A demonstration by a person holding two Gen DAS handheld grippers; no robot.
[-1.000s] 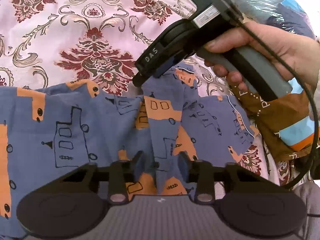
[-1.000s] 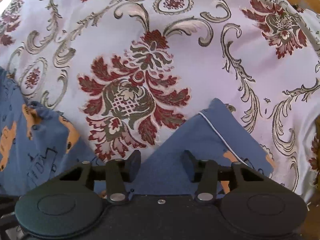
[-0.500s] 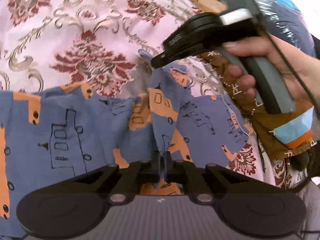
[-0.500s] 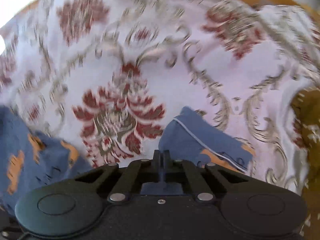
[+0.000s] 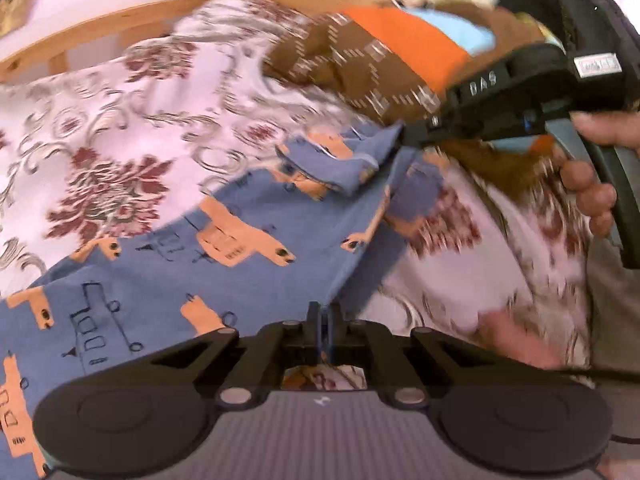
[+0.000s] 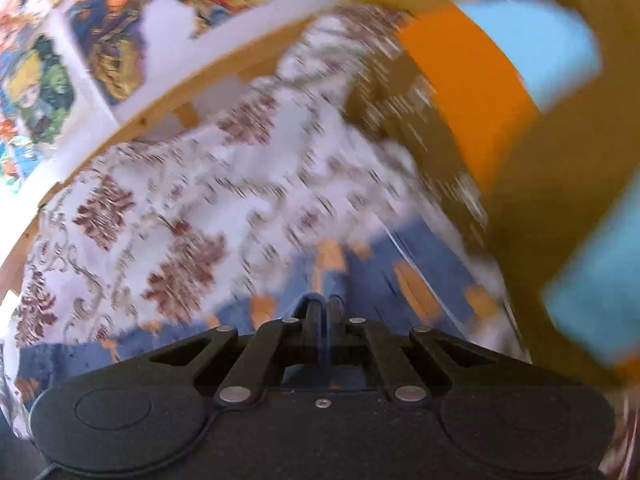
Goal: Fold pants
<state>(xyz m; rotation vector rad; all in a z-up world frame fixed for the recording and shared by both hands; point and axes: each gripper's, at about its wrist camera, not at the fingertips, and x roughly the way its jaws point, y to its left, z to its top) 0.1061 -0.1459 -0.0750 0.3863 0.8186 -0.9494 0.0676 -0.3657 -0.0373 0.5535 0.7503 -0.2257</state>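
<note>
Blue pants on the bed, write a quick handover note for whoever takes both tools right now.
Left tool: shut on the blue pants, pinching an edge.
Right tool: shut on another part of the pants, near a hem, lifted off the floral bedspread.
Done: both grips taken, cloth raised and pulled between the tools.
Left: lay one half over the other, smooth it, fold again. Views are blurred.

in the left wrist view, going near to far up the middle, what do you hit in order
left gripper shut on the blue pants → the pants' bunched far edge → floral bedspread → brown, orange and blue cloth → wooden frame
</note>
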